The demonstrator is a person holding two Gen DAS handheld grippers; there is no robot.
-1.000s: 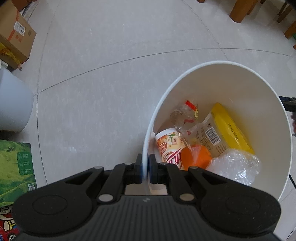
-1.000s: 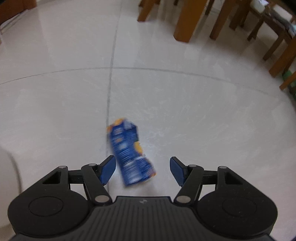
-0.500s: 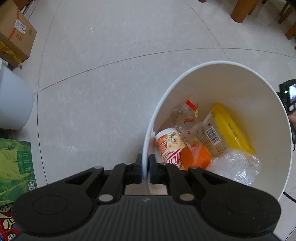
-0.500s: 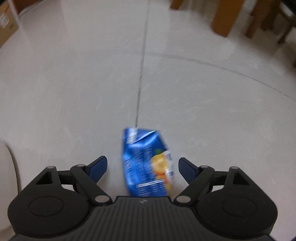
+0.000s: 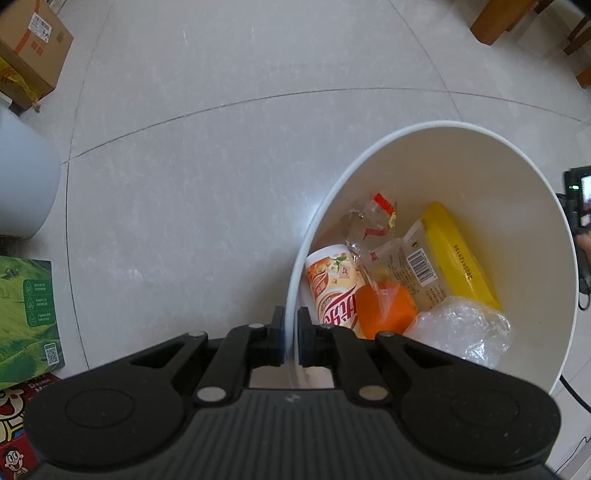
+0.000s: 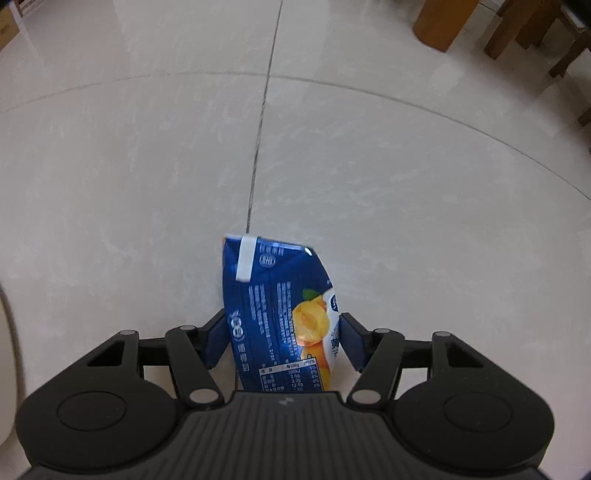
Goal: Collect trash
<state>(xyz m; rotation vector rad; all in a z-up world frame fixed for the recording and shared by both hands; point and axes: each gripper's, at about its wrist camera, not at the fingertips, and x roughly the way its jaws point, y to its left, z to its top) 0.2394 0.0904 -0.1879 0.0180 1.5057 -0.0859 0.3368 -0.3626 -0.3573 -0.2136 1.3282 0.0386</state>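
Observation:
In the left wrist view, my left gripper (image 5: 291,332) is shut on the near rim of a white bin (image 5: 443,125). Inside the bin lie a printed paper cup (image 5: 332,288), an orange piece (image 5: 384,310), a yellow packet (image 5: 458,254) and crumpled clear plastic (image 5: 461,328). In the right wrist view, a blue juice carton (image 6: 273,295) with an orange fruit picture lies on the pale tile floor. My right gripper (image 6: 282,338) straddles the carton's near end. Its jaws are closing, and both blue pads (image 6: 218,336) sit against the carton's sides.
A cardboard box (image 5: 29,48), a pale round container (image 5: 22,184) and a green printed box (image 5: 26,314) line the left side. Wooden furniture legs (image 6: 443,22) stand at the far right. A small lit screen (image 5: 580,206) shows beside the bin.
My right gripper has come down over the blue carton, which now fills the gap between the pads. The jaws widened, then narrowed onto it. The left gripper and bin hardly moved.

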